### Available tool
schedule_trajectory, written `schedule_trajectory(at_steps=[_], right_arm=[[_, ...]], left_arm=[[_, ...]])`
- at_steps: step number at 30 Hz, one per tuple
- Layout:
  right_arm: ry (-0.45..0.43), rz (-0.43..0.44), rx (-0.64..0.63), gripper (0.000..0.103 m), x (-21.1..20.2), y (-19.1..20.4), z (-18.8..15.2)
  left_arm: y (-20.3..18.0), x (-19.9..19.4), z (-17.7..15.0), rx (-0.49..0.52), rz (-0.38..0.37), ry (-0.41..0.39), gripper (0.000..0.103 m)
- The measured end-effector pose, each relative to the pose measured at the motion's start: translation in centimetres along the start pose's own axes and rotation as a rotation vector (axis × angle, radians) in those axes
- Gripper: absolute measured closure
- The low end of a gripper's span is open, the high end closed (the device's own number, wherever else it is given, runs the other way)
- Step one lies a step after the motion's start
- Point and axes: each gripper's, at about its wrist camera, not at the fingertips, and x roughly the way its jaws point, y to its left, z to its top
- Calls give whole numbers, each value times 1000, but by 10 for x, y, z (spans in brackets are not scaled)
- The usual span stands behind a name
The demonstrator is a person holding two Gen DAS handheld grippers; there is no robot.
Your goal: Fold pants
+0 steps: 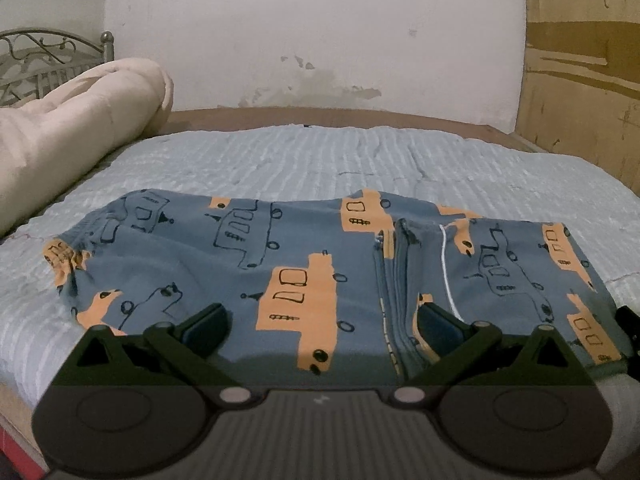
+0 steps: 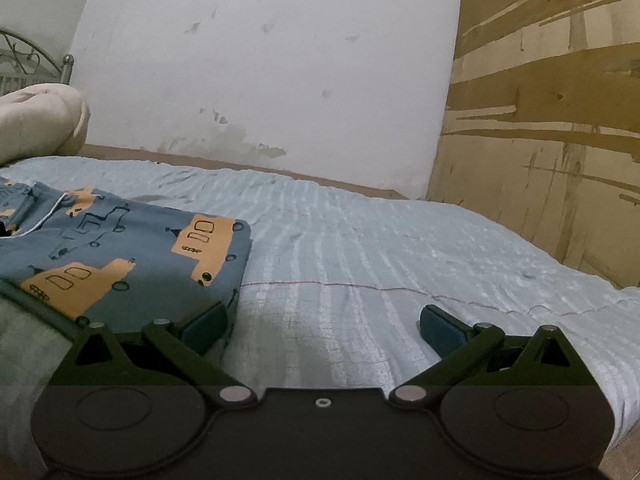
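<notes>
pants on bed, both grippers wide

left wrist: pants lie folded on the bedspread; left gripper spread wide over them.
right wrist: right gripper wide, holding nothing, at the pants' right edge.

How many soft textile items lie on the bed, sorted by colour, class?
Blue with orange vehicle print: 1, the pants.
Light blue: 1, the quilted bedspread.
Cream: 1, the rolled blanket.
Total: 3.
</notes>
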Motion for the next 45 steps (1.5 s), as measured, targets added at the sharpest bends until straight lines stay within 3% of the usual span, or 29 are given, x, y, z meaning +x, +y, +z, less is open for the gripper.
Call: schedule_trajectory(at_steps=[4, 13, 16, 20, 23, 27, 34, 41, 45], right_arm=[[-45, -12, -7, 1, -7, 2, -3], [-75, -30, -61, 1, -25, 50, 39], [-95, 58, -74, 1, -22, 80, 59], [-107, 179, -136, 1, -3, 126, 83], [-64, 194, -193, 1, 22, 155, 93], [37, 173, -269, 1, 49, 173, 86], [-4, 161, -265, 1, 45, 175, 74], [-45, 127, -290, 1, 40, 180, 68], [-38, 135, -280, 1, 41, 178, 70]], left_arm=[[9, -21, 7, -29, 0, -8, 1], [82, -77, 39, -100, 147, -66, 1], [113, -81, 48, -126, 204, -76, 1], [146, -63, 43, -172, 250, -27, 0], [160, -45, 31, -234, 238, 20, 1], [164, -30, 12, -291, 213, 19, 1], [153, -15, 7, -238, 213, -81, 1], [129, -19, 10, -85, 73, -178, 1], [127, -21, 10, -67, 52, -218, 1]])
